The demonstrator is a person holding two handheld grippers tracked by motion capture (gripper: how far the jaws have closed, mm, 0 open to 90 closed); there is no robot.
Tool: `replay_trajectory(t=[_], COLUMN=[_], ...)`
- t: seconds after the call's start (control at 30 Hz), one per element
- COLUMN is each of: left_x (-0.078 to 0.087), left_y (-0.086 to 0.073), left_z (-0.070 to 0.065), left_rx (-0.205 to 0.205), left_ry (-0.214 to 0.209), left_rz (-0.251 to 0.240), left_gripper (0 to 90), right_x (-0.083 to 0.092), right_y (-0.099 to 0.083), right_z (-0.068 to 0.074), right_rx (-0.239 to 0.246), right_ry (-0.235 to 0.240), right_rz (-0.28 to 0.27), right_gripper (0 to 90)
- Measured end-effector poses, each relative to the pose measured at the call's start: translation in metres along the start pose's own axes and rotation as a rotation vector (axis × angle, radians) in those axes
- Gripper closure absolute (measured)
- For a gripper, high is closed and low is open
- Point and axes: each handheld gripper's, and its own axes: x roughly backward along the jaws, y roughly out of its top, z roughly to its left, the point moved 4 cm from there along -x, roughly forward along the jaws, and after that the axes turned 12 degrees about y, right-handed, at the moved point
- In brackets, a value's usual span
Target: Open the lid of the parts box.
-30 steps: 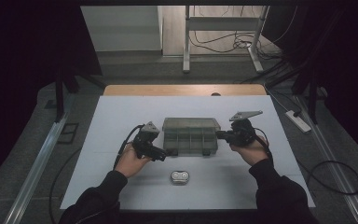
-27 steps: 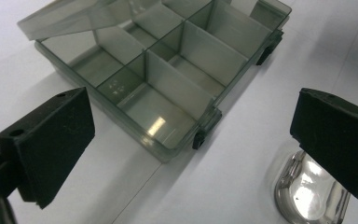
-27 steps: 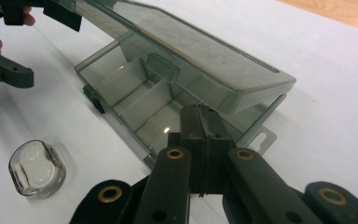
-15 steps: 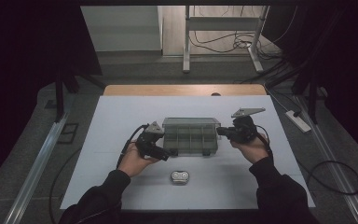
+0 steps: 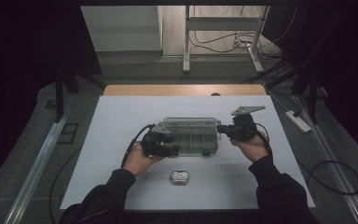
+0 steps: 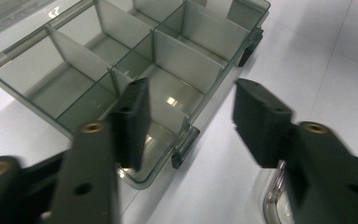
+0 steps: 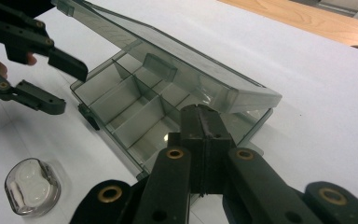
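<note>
A smoky translucent compartment box (image 5: 191, 135) stands mid-table with its lid (image 7: 168, 60) raised at a slant. My left gripper (image 5: 175, 148) is at the box's front left corner. Its jaws have just been closing and straddle the front wall (image 6: 200, 107) beside a latch, one inside a compartment and one outside, with gaps on both sides. The box (image 6: 121, 60) has no contents in the dividers I see. My right gripper (image 5: 220, 129) is shut, its tips (image 7: 205, 116) at the right end wall of the box (image 7: 140, 107). The left gripper (image 7: 67, 86) shows beyond.
A small clear case (image 5: 179, 176) with white contents lies on the white table cover (image 5: 121, 121) in front of the box, close to the person's forearms. It also shows as the clear case (image 7: 31, 186). A wooden edge (image 5: 182, 89) runs along the far side.
The left gripper has shifted slightly right to the box's front corner and its jaws have narrowed around the front wall. The right gripper has stayed where it was.
</note>
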Motion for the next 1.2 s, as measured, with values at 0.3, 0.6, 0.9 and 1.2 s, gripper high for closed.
replay_trajectory(t=[0.3, 0.6, 0.9, 1.2], left_x=[-0.006, -0.015, -0.020, -0.020], left_y=[0.005, 0.005, 0.001, -0.001], left_z=[-0.005, -0.006, -0.006, -0.006], left_rx=[-0.019, -0.029, -0.021, -0.016], left_ry=[-0.009, 0.035, 0.040, 0.037], left_rz=[0.008, 0.027, 0.033, 0.017], left_gripper=[85.8, 89.3, 89.3, 89.3], right_x=[-0.001, -0.001, -0.004, -0.007], right_y=[0.004, 0.007, 0.014, 0.024], right_z=[-0.001, -0.003, -0.008, -0.015], right_rx=[-0.003, 0.002, 0.008, 0.017], right_ry=[-0.001, -0.007, -0.019, -0.030], right_rz=[-0.007, -0.014, -0.022, -0.036], right_gripper=[89.6, 89.6, 89.6, 89.6])
